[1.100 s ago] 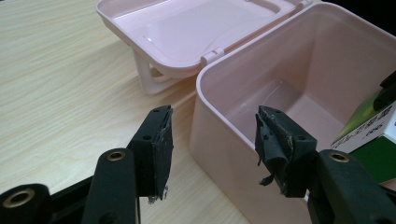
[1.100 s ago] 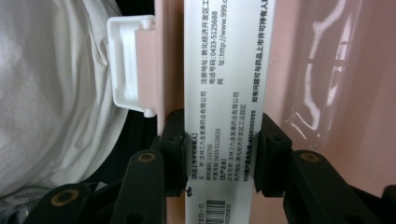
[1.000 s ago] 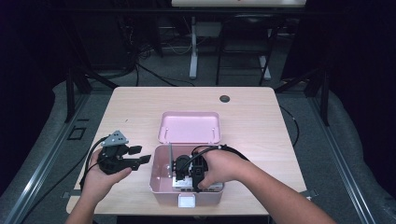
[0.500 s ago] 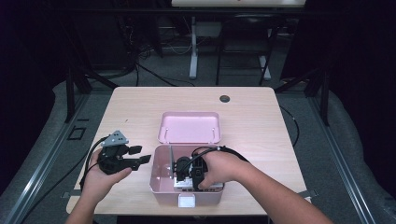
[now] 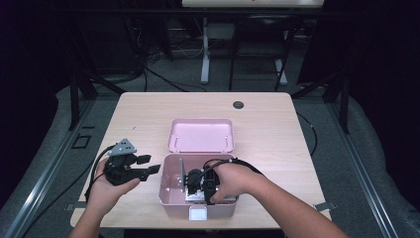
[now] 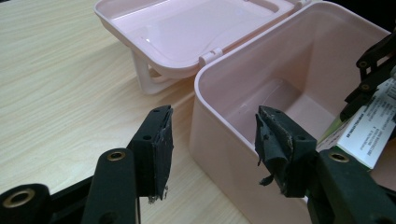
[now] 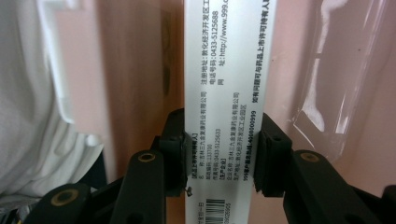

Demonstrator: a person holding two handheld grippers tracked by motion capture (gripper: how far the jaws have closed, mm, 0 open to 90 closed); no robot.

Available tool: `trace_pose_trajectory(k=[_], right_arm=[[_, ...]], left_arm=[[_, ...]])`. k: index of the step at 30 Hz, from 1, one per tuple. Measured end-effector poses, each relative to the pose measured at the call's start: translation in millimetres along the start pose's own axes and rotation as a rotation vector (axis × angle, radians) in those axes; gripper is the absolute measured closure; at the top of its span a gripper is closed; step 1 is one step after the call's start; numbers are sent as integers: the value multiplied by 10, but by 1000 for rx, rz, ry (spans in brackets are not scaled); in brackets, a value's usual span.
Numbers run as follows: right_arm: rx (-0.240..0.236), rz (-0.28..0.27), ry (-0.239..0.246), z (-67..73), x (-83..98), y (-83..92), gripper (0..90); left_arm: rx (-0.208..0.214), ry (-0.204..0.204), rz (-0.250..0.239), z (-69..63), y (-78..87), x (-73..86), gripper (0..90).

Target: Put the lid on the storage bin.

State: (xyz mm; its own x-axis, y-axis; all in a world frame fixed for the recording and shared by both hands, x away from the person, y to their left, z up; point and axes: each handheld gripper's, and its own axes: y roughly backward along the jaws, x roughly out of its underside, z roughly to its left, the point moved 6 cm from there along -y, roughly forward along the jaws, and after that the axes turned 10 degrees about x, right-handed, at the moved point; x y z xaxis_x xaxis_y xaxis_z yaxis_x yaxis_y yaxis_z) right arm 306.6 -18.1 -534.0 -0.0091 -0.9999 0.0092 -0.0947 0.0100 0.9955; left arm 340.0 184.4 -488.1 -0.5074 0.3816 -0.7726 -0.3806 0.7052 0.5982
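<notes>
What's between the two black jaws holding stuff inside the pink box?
In the right gripper view, a white printed carton sits clamped between the right hand-held gripper jaws.

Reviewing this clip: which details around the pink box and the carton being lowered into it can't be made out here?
- Carton front: right gripper view shows one printed side; its ends are cut off.
- Pink box floor under the right gripper: high view, hidden by hand and gripper.
- Dark round thing on the table: too small.

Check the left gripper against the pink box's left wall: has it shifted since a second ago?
No. In the high view the left gripper sits at the same spot just left of the pink box, jaws open, apart from it.
</notes>
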Motion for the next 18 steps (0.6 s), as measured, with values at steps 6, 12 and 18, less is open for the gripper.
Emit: trace_pose_trajectory(k=[6, 12, 18], right_arm=[[0, 5, -1, -21, -6, -44, 615], [-8, -7, -7, -35, -17, -74, 614], [-24, -4, -10, -41, -18, -81, 605]], left_arm=[[2, 0, 0, 2, 8, -1, 465], [-1, 0, -2, 3, 5, 0, 465], [0, -3, 1, 4, 2, 0, 465]])
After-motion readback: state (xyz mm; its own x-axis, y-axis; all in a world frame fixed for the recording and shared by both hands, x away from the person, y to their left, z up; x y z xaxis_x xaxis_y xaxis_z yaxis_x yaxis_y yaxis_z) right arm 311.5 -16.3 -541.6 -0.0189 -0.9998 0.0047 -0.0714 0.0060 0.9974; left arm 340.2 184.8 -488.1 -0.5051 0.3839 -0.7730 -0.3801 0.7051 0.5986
